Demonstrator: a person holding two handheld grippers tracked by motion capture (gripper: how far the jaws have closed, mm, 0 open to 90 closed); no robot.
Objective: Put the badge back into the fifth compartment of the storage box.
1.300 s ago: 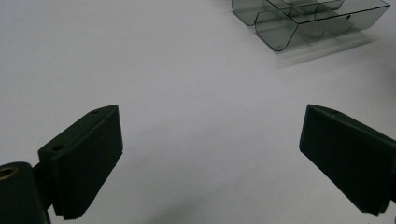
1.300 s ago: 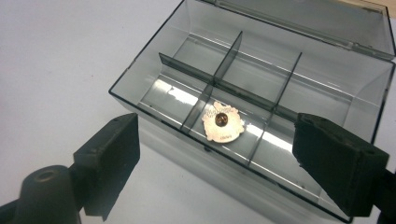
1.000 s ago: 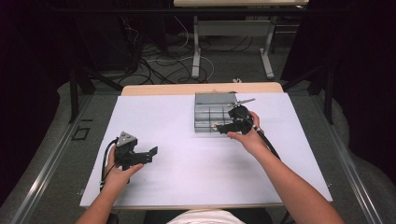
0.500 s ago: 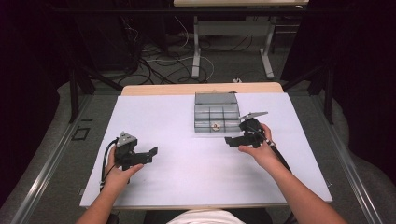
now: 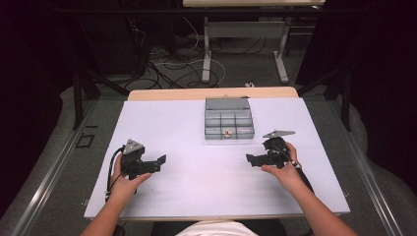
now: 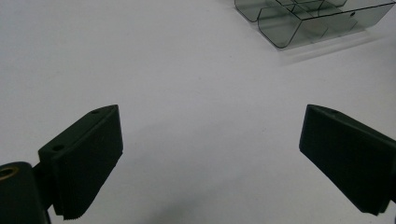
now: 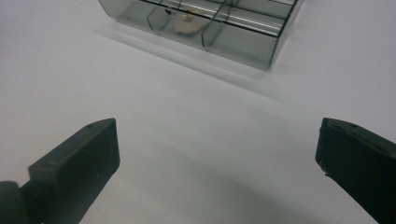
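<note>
A clear grey compartment box (image 5: 229, 118) stands at the far middle of the white table. A small round tan piece (image 5: 226, 132) lies in its front middle compartment. My left gripper (image 5: 160, 161) rests at the near left, open, with its jaws pointing right and nothing between them. My right gripper (image 5: 251, 160) is held at the near right, just in front of the box, open and empty, jaws pointing left. The left gripper view has the open gripper (image 6: 210, 126) over bare table, with the box (image 6: 303, 18) at the upper right. Beyond the open gripper (image 7: 217, 140), the right gripper view takes in the box (image 7: 243, 42) and the tan piece (image 7: 187, 18).
The white table top (image 5: 196, 196) spreads wide between and in front of both grippers. Behind the table is a wooden strip (image 5: 172, 93), then a dark floor with cables (image 5: 162, 59) and desk legs.
My right gripper has drawn back from over the box toward the near right of the table. The left gripper has stayed in place.
</note>
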